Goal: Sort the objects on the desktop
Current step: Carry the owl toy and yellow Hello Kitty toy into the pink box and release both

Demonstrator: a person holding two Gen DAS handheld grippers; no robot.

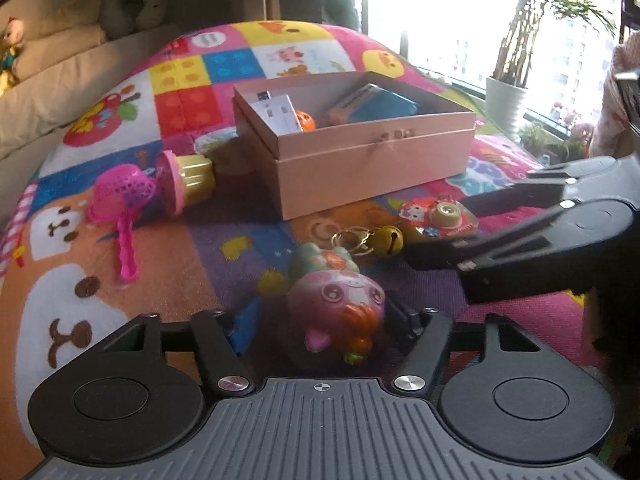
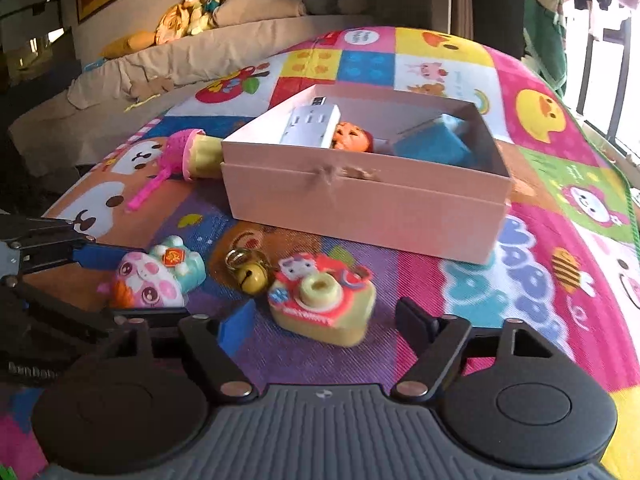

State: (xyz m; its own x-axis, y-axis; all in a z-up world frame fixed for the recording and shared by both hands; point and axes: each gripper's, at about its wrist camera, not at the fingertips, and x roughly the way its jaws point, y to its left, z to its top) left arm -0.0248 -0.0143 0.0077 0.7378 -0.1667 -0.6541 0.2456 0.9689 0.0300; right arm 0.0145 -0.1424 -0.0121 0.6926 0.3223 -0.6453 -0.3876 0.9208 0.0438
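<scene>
Surface: a colourful play mat (image 1: 224, 60) on which everything lies; whether it covers a table or a bed I cannot tell.
Goal container: an open pink box (image 1: 360, 160) in the upper middle of both views, already holding a white power strip (image 2: 308, 126), an orange toy and a blue object.
Left gripper (image 1: 316, 320): its fingers (image 1: 404, 316) bracket a pink squishy cat toy (image 1: 336, 300) low in the left wrist view; they look closed in on the toy's flanks, though firm contact is hard to confirm.
Squishy cat toy, axis: its long axis runs straight away from the fingers toward the box, head nearest the camera.
Right gripper (image 2: 324, 320): fingers (image 2: 416, 320) spread, with a toy camera (image 2: 324, 304) between them but not touching either one.
Toy camera, place: lower centre of the right wrist view, just in front of the box.
Between the two: a yellow bell on a key ring (image 2: 250, 272), apart from both grippers.
Left over: a pink strainer (image 1: 124, 196) and a cupcake-shaped toy (image 1: 188, 180), left of the box.
Judgement: each hand is nearest its own toy; the box lies directly ahead, so the coming move is likely lift and forward.
</scene>
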